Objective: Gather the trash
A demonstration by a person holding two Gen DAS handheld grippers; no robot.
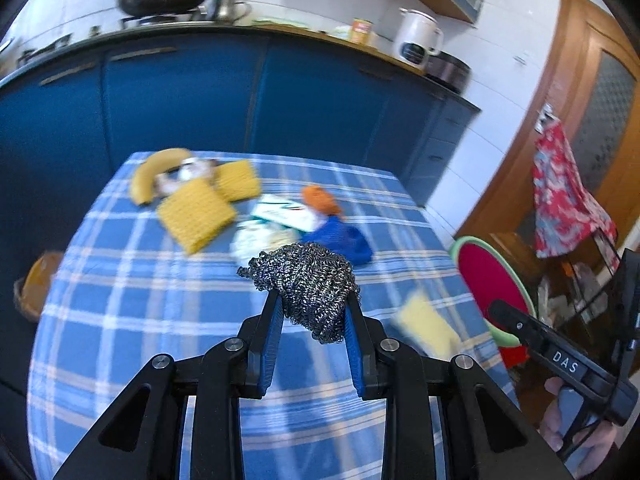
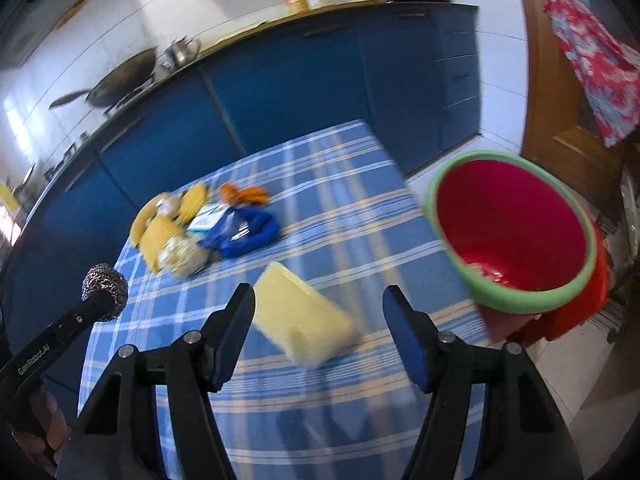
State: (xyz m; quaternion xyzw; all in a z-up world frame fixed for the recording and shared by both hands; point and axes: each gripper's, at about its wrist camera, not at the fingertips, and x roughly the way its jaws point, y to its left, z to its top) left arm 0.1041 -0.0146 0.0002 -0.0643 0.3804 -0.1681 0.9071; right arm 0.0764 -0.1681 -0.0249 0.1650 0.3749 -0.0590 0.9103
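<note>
My left gripper is shut on a grey steel-mesh scrubber, held above the blue plaid table. In the right wrist view the left gripper shows at lower left with the scrubber at its tip. My right gripper stands open over a pale yellow sponge that lies on the cloth, and the pads do not press on it. A red bin with a green rim stands off the table's right edge. From the left wrist view the right gripper reaches in front of the bin.
A heap lies farther back on the table: a banana, yellow knitted cloths, crumpled paper, a blue cloth and an orange lump. Blue cabinets run behind. A wicker basket sits low left.
</note>
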